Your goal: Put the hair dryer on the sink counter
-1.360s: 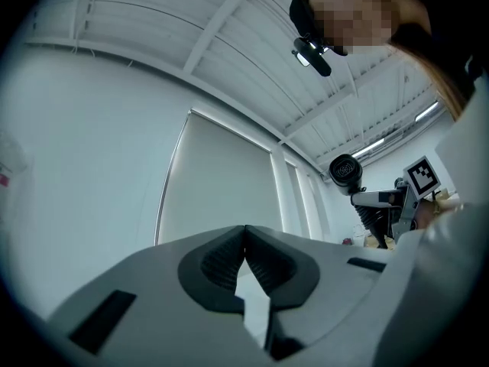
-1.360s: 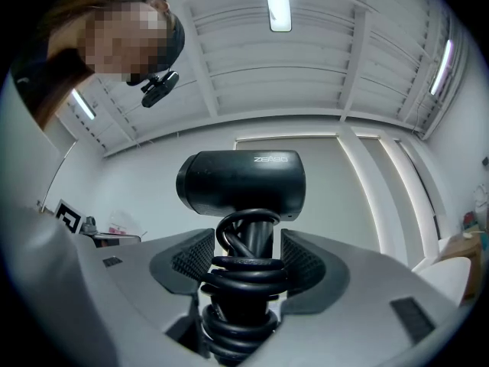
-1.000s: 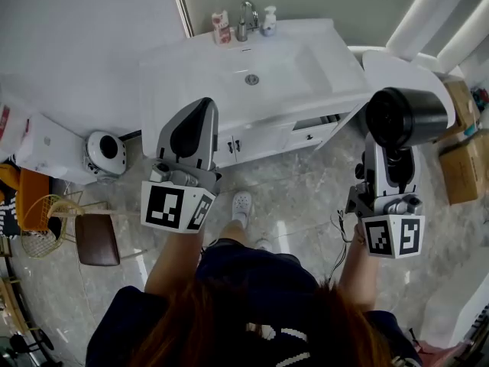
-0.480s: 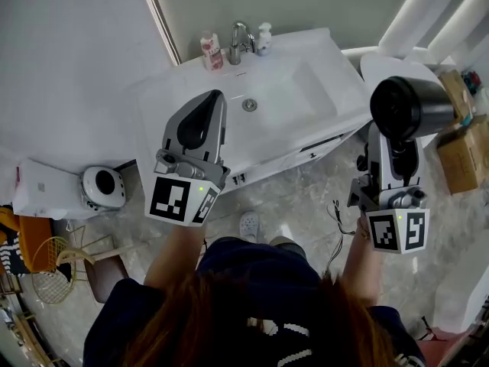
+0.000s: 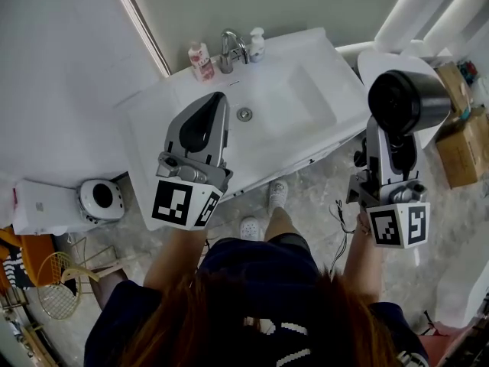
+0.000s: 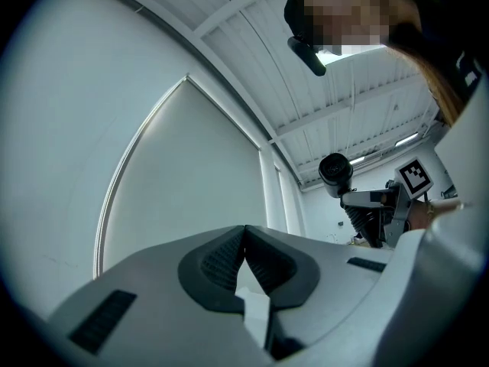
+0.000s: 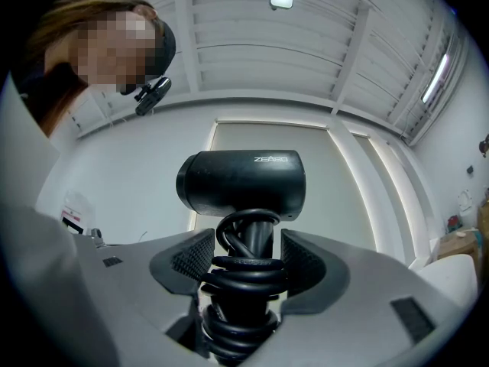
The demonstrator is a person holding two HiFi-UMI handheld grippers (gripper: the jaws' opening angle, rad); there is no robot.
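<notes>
A black hair dryer (image 5: 405,102) stands upright in my right gripper (image 5: 391,145), its cord wound round the handle (image 7: 243,281). That gripper is shut on the handle, and the barrel (image 7: 241,182) sits above the jaws. It hangs over the floor to the right of the white sink counter (image 5: 153,121). My left gripper (image 5: 200,128) is shut with nothing in it, raised over the counter's front left part. From the left gripper view the hair dryer (image 6: 335,173) shows far off at the right.
The counter holds a basin (image 5: 294,98) with a drain, a tap (image 5: 229,48) and two bottles (image 5: 200,60) at the back. A white round appliance (image 5: 103,199) and a wire stool (image 5: 65,285) stand on the floor at left. Cardboard boxes (image 5: 462,147) sit at right.
The person has stepped closer to the sink, so the counter has slid left and down in the head view. Both grippers keep their pose, and the right one still holds the hair dryer.
</notes>
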